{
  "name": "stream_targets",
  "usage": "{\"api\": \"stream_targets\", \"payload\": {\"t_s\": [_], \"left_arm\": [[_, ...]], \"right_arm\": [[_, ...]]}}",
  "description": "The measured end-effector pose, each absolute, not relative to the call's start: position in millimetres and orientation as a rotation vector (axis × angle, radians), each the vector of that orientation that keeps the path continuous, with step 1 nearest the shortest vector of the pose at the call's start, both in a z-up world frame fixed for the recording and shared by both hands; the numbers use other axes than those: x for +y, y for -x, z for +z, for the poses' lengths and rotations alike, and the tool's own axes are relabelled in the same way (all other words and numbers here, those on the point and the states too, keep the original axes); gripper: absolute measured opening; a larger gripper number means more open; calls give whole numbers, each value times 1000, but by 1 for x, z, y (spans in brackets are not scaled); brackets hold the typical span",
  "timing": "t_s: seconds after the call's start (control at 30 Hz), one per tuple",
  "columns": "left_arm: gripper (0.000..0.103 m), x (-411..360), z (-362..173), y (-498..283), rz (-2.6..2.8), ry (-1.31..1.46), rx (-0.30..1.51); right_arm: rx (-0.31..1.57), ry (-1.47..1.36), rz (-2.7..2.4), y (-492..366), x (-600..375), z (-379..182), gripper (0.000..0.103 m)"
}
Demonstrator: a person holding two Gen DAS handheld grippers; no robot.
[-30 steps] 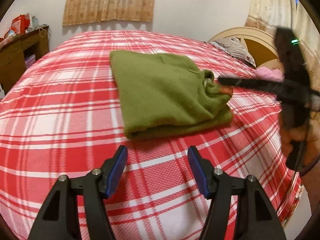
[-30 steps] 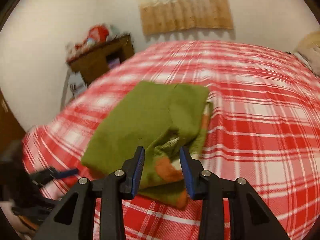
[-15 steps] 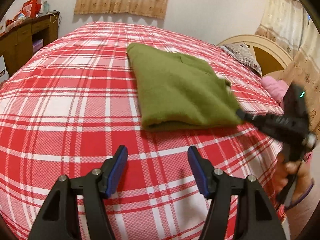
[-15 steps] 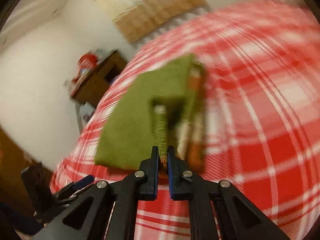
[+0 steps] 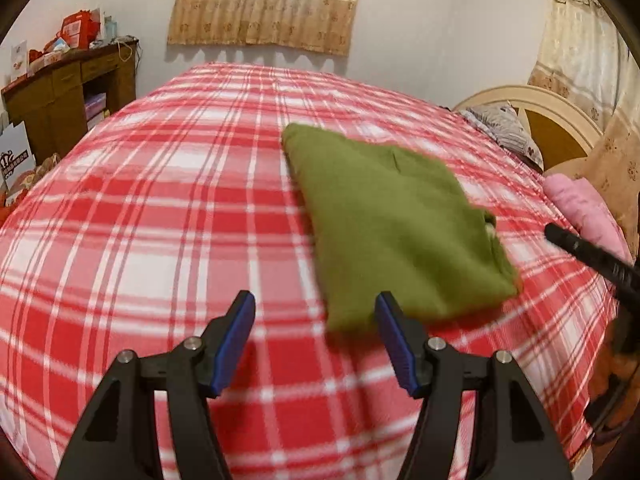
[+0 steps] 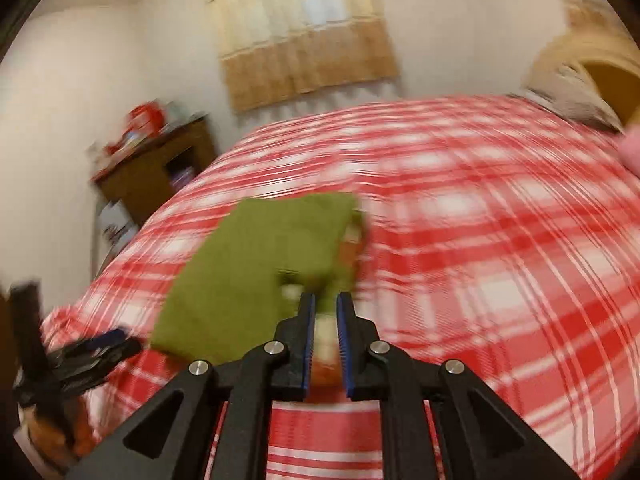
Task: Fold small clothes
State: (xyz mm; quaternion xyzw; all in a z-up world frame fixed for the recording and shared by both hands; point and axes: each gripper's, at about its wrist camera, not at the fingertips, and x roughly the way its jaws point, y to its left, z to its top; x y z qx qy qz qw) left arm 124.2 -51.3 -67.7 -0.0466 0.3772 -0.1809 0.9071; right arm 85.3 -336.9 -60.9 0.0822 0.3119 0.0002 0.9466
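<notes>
Pulled back from half a second ago, right claw [image 6: 325, 312], jaws nearly closed, pinches folded green garment's [image 5: 394, 220] near edge on plaid bed [image 5: 140, 220]; left claw [image 5: 314, 314], wide open, empty, hovers beside garment's front corner.

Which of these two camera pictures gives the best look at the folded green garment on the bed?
The left wrist view. There the green garment lies whole and fairly sharp on the plaid bedspread. In the right wrist view it is motion-blurred, and the right tool covers its near edge, though orange and white patches show there.
</notes>
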Motion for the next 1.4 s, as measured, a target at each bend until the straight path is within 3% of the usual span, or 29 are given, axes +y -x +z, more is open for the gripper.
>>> {"api": "stream_targets", "payload": {"t_s": [0.13,0.23,0.3,0.43,0.63,0.77,0.83,0.87,0.9,1.07,1.23,1.3,1.4], "left_arm": [[65,-70,-60,-141,-354,82,755],[65,-81,-73,-151,-326,41,793],[65,-84,-86,-157,-331,41,830],[82,-84,-97,-158,-328,60,843],[82,-73,-85,-153,-367,48,843],[82,-57,-61,-162,-384,121,773],[82,-55,-53,-178,-382,158,762],[82,-57,-50,-188,-388,168,763],[82,-60,-49,-197,-401,175,763],[82,-75,-58,-240,-416,212,815],[74,-95,-78,-255,-416,202,877],[74,-100,-86,-254,-404,174,881],[83,-98,-96,-257,-397,193,895]], "right_arm": [[697,-83,40,-123,-315,-78,11],[816,-61,-49,-156,-329,-116,11],[794,-93,-37,-163,-341,-126,8],[809,-157,-25,-175,-355,-124,7],[804,-300,78,-170,-376,-115,8],[683,-443,69,-142,-397,-95,12],[631,-483,67,-136,-407,-86,27],[630,-490,75,-139,-410,-84,48],[632,-488,74,-143,-411,-83,64],[677,-468,64,-175,-415,-91,65],[734,-440,48,-203,-412,-115,65],[734,-434,46,-206,-412,-118,65],[721,-416,30,-214,-414,-120,65]]}}
